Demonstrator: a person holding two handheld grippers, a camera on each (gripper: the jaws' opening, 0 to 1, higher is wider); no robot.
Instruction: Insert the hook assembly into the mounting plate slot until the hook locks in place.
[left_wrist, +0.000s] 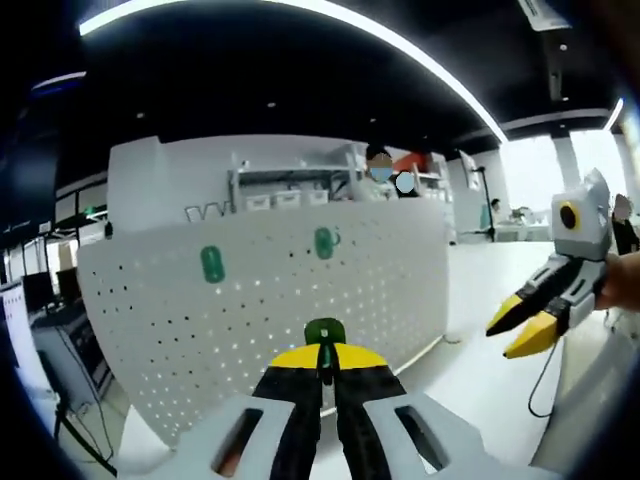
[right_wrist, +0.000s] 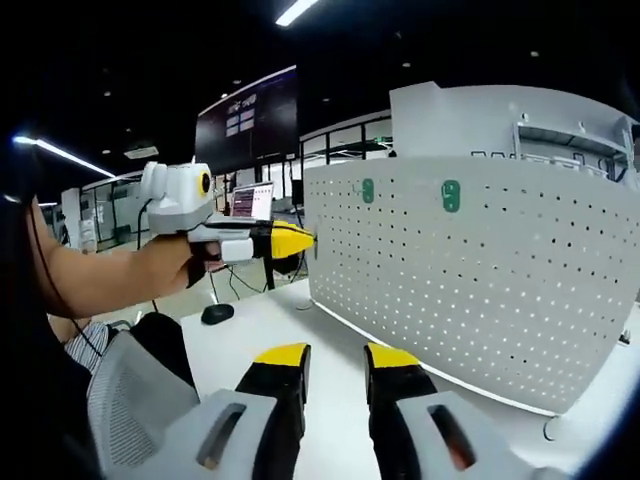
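white pegboard (right_wrist: 480, 270) on white table (right_wrist: 290, 330)

Lighting and picture quality: dim ceiling, bright lower field.
Ceiling light strips (left_wrist: 330, 12) are blown out; window glare (left_wrist: 545, 165) is seen at right; the pegboard (right_wrist: 480, 270) is evenly lit; edges are bowed and softly blurred.

Your left gripper (left_wrist: 322, 362) had yellow tips on black jaws with a pale grey body, clamping a dark green hook (left_wrist: 324, 335). The pegboard (left_wrist: 280, 300) was white, dotted with a regular grid of small dark holes. Two more green hooks (left_wrist: 212, 264) sat on it. Your right gripper (right_wrist: 335, 352) showed the same yellow, black and grey. The table (right_wrist: 290, 320) was white.
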